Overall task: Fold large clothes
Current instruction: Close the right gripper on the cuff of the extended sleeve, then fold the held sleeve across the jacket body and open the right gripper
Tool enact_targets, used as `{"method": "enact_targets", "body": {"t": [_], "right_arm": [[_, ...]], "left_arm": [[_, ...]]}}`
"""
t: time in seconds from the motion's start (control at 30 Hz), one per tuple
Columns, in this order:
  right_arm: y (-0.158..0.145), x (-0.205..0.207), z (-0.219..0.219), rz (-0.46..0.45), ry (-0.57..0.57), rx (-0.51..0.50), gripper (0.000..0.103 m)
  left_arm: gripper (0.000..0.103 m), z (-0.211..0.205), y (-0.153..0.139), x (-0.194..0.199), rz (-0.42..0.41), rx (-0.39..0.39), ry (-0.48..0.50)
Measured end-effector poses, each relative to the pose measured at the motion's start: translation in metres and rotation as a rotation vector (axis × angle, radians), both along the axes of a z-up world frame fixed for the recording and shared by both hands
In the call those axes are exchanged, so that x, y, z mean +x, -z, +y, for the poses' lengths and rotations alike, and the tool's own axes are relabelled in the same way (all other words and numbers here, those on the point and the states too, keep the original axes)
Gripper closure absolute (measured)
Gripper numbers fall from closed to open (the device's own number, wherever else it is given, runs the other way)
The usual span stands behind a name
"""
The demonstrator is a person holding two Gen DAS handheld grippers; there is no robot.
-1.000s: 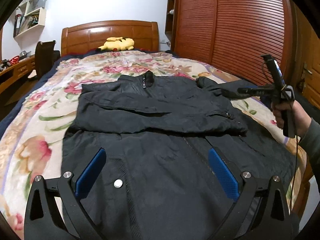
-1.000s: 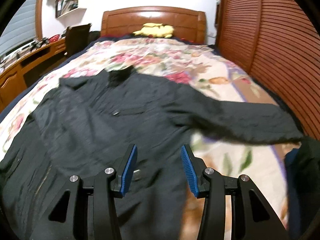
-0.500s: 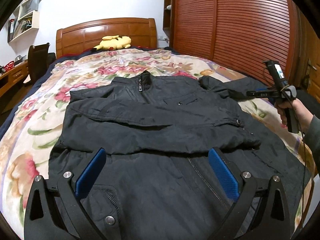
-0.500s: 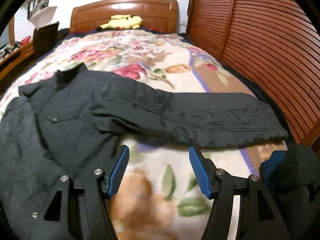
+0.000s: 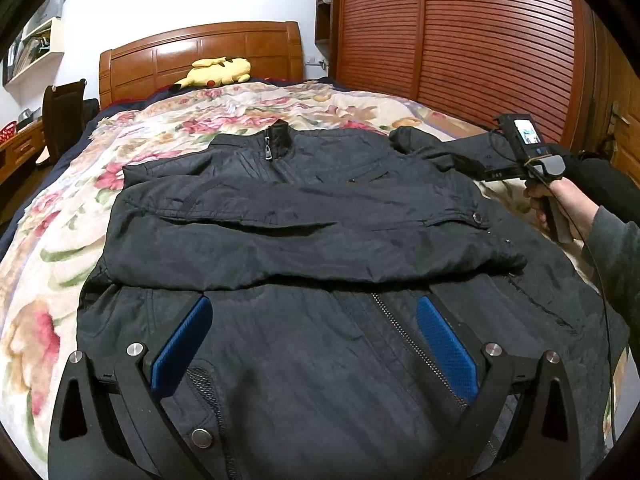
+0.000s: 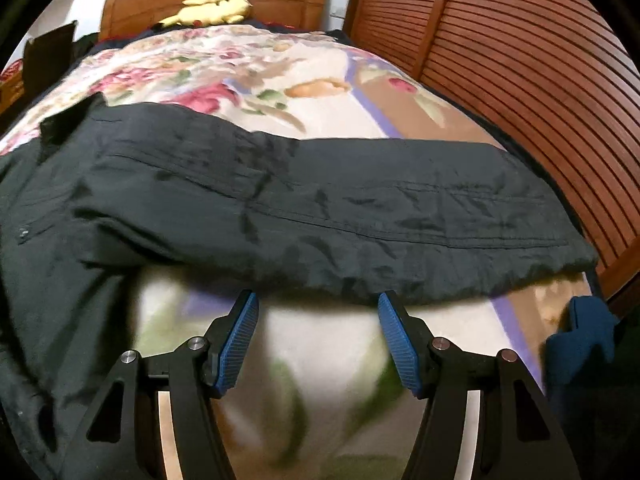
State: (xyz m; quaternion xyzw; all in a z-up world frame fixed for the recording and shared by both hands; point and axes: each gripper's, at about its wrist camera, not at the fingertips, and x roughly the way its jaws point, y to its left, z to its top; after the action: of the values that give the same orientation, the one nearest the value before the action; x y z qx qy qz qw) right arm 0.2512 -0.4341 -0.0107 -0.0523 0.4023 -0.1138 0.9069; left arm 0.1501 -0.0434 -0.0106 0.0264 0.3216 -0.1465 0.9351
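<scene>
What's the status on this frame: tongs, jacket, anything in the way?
Left tongs open, empty, over the jacket. Right tongs open, empty, at the edge of the spread sleeve. Other sleeve folded across the chest. Nothing in the way.

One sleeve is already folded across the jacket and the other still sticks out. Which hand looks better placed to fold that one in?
The right. Its open claw sits just short of the outstretched sleeve, empty. The left claw hovers open over the jacket's lower front, away from it.
</scene>
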Motion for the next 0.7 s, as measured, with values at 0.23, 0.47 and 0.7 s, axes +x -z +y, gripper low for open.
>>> {"method": "enact_targets", "body": {"t": [0.23,0.47,0.7], "right_arm": [[-0.002,0.010,-0.014,-0.048,0.060,-0.044,0.061],[-0.030,-0.015,0.005,-0.157,0.010,-0.075,0.096],[-0.094,-0.069,0.069,-0.320,-0.163,-0.081,0.097]], "left_arm": [[0.001,0.001,0.001,-0.001,-0.005,-0.002,-0.011],[0.001,0.004,-0.003,-0.005,-0.014,-0.009,-0.005],[0.001,0.015,-0.012,-0.013,-0.034,-0.035,-0.017]]}}
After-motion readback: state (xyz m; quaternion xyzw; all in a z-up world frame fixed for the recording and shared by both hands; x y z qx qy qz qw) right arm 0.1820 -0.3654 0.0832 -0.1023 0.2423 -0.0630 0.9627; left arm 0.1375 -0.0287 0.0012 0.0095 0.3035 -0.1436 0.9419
